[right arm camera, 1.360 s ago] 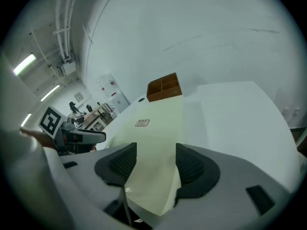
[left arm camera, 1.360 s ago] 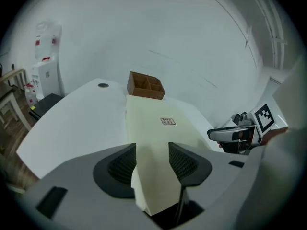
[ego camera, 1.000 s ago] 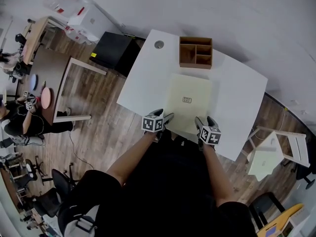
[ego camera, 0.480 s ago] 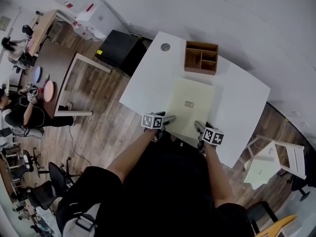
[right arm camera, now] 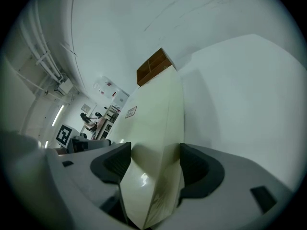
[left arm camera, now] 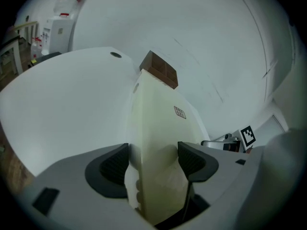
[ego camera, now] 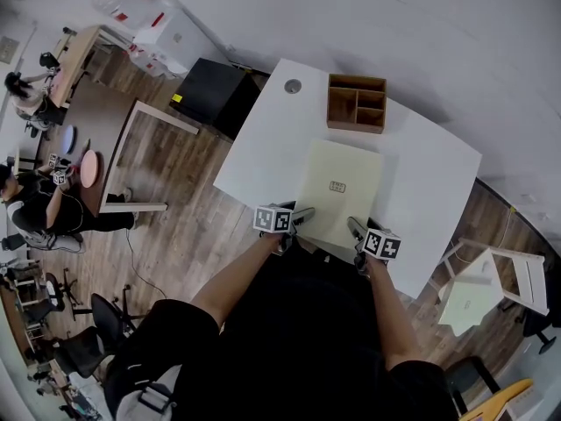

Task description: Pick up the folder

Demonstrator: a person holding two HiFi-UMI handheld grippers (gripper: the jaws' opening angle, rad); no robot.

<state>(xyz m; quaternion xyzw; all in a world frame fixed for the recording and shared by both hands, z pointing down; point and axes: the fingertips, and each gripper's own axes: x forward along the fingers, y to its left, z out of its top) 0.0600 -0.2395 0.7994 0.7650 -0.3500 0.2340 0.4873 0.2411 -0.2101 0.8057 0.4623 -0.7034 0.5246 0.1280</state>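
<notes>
Pickup of pale-yellow flat card folder (ego camera: pixel 337 191): lying on white table (ego camera: pixel 429 174), at its near edge. Straddling its near corners with left gripper (ego camera: pixel 303 214) and right gripper (ego camera: pixel 353 226), claws spread wide, unclamped. Probably light, floppy, slick; calling for pinching both corners evenly.

Folder (ego camera: pixel 337 191) on tbl (ego camera: pixel 263 156); organizer (ego camera: pixel 357 102) behind

white worktop (ego camera: pixel 263 160), wood plank floor (ego camera: pixel 175 226) all round, plain white wall (ego camera: pixel 394 24) behind, black cabinet (ego camera: pixel 209 90) off its far left corner
</notes>
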